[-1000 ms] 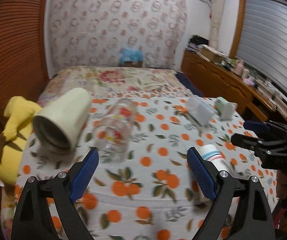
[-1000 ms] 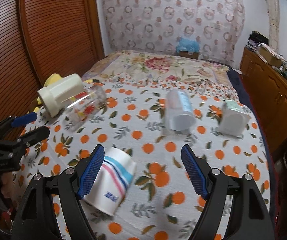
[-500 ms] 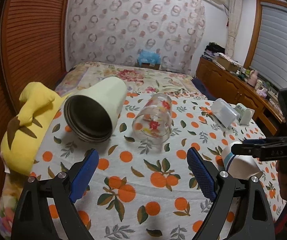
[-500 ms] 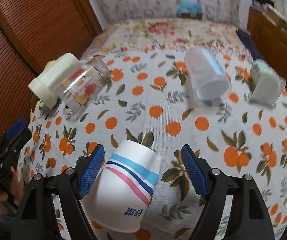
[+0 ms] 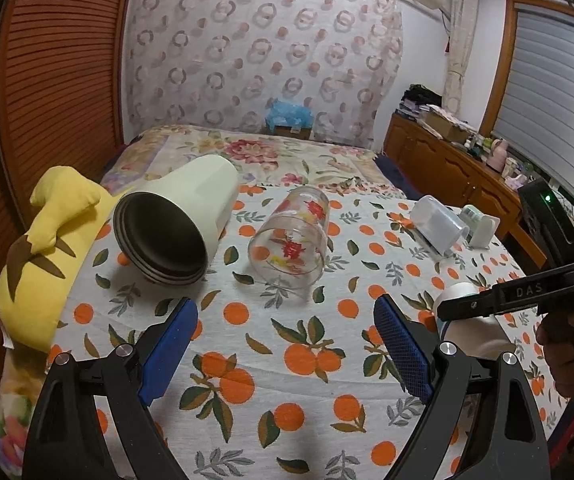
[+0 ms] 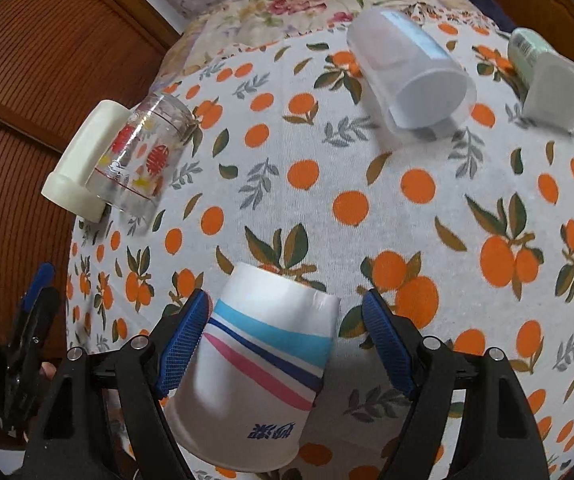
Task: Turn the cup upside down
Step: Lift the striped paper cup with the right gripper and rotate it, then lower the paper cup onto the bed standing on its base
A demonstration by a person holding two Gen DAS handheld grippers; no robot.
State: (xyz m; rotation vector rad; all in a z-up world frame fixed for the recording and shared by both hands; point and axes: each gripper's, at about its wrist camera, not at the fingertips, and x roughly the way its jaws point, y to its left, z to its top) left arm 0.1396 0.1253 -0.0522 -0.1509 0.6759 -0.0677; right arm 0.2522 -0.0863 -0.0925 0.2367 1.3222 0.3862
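Tongs on the right [image 6: 285, 336] are gaping wide around the striped paper cup [image 6: 255, 368], the left pad seemingly touching it. That cup is lying on the orange-print bedspread [image 6: 367, 184], long axis running 12 to 6, mouth toward 6. Left tongs [image 5: 285, 344] are spreading wide, gripping nothing, with the glass tumbler [image 5: 291, 238] at 12.

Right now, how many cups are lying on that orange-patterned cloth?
5. A cream cup far left, a printed glass beside it, a frosted cup, a pale green one far right, and a striped paper cup between the right gripper's fingers.
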